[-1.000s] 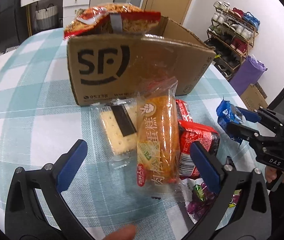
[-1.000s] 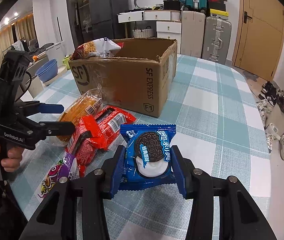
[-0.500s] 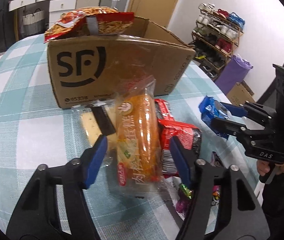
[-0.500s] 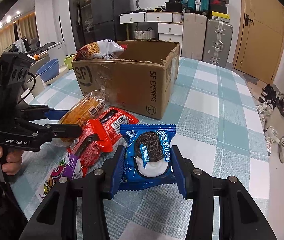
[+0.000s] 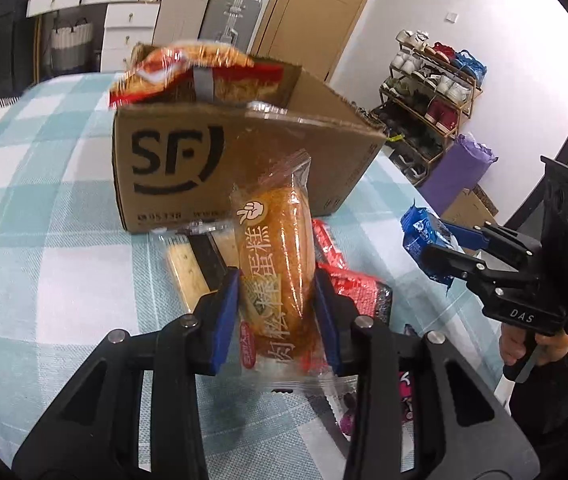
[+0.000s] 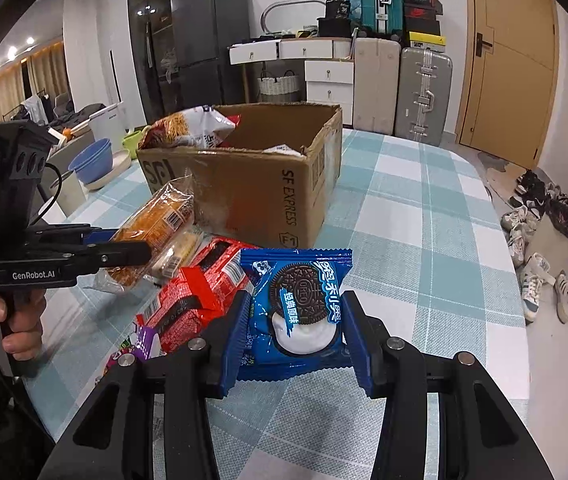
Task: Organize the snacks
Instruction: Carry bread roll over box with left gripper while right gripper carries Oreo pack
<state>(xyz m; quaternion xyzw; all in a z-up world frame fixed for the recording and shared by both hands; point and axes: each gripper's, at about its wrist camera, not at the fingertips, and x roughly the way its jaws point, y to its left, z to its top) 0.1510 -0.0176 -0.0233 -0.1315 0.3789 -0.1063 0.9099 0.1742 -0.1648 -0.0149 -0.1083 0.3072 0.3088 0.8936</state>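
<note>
My left gripper (image 5: 278,316) is shut on an orange cake in clear wrap (image 5: 280,256), lifted a little off the table; the same cake (image 6: 152,224) and left gripper (image 6: 124,246) show in the right wrist view. My right gripper (image 6: 295,332) is shut on a blue Oreo packet (image 6: 299,304), which also appears as the Oreo packet (image 5: 423,236) in the left wrist view. An open SF cardboard box (image 5: 220,168) stands just beyond, with a red noodle bag (image 5: 188,72) sticking out of it.
On the checked tablecloth (image 6: 423,216) lie red snack packets (image 6: 196,292), a cracker pack (image 5: 192,268) and purple sweets (image 6: 140,340). A shoe rack (image 5: 431,92), suitcases (image 6: 423,96) and blue bowls (image 6: 92,160) stand around the table.
The left gripper's jaws closed from wide open onto the orange cake and tipped it up off the table. The right gripper kept its hold on the Oreo packet and hardly moved.
</note>
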